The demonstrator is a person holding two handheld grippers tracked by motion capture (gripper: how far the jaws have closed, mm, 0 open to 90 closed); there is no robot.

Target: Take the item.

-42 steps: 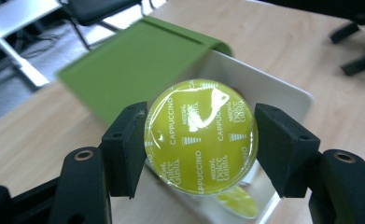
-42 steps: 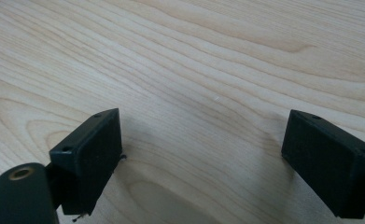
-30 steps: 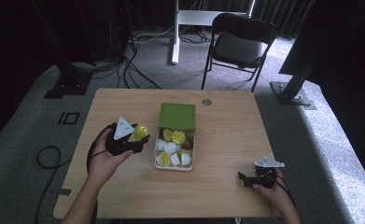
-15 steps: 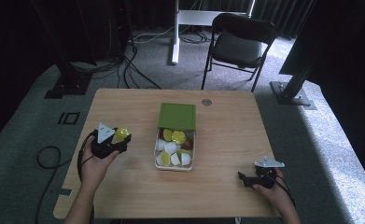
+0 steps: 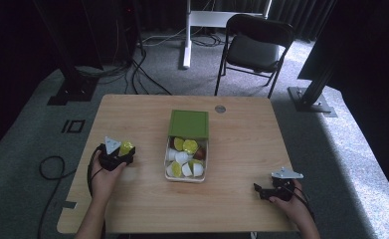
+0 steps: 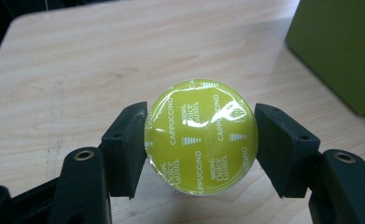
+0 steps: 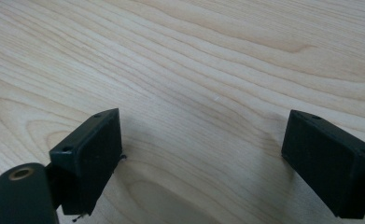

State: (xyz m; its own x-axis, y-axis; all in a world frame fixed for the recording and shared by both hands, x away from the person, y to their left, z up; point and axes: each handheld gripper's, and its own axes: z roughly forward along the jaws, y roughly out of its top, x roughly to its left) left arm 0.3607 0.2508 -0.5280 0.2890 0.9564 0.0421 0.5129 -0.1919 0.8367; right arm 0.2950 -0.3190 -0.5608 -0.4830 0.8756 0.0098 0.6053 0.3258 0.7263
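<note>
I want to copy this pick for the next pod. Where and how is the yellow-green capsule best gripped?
Across its round rim, one pad on each opposite side, foil lid facing the camera, as the left gripper holds the yellow-green capsule now. The wide, flat disc rim gives the pads firm opposite edges.
</note>
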